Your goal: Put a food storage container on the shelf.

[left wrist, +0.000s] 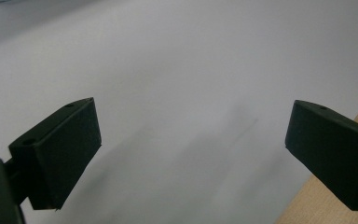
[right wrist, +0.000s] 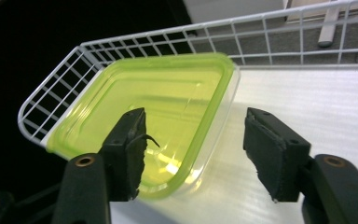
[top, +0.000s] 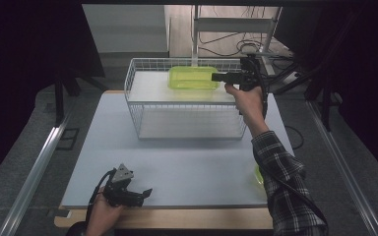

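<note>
High view: right gripper (top: 215,76), jaws apart, apparently just clear of the green container (top: 193,77) at twelve o'clock atop the wire shelf (top: 133,78); left gripper (top: 145,192) rests open, idle.

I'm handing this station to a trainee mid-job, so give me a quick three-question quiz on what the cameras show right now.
1. True or false: the green container sits on the wire rack's top shelf.
2. The right gripper's jaws stand: A) clamped on the container, B) open around its rim, C) shut and empty.
3. What lies under the left gripper?

Key:
1. True.
2. B.
3. The bare white tabletop, near its wooden front edge.
</note>
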A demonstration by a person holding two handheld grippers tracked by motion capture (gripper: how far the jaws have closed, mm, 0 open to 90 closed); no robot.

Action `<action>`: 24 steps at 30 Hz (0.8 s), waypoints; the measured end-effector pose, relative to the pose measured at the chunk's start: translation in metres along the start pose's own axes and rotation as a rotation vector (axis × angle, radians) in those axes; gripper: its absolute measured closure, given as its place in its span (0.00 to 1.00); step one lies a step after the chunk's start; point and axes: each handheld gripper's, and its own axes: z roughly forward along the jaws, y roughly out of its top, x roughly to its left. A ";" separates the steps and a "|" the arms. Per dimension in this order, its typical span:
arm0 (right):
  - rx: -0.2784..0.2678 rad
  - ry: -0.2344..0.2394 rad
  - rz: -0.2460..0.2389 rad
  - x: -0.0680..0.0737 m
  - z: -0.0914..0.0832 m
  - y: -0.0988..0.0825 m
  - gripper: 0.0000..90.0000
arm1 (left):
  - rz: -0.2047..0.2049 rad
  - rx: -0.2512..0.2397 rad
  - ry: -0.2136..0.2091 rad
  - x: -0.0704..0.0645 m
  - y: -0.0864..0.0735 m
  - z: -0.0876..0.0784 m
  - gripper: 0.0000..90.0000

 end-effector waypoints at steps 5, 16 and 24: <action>0.012 0.026 -0.035 0.002 -0.009 -0.008 0.38 | 0.000 -0.001 0.000 0.000 0.000 0.000 0.03; 0.038 0.063 -0.119 0.007 -0.025 -0.033 0.30 | 0.004 -0.006 0.000 0.000 0.000 0.000 0.03; 0.052 0.066 -0.188 0.006 -0.039 -0.052 0.25 | 0.006 -0.001 -0.001 -0.001 0.000 0.000 0.03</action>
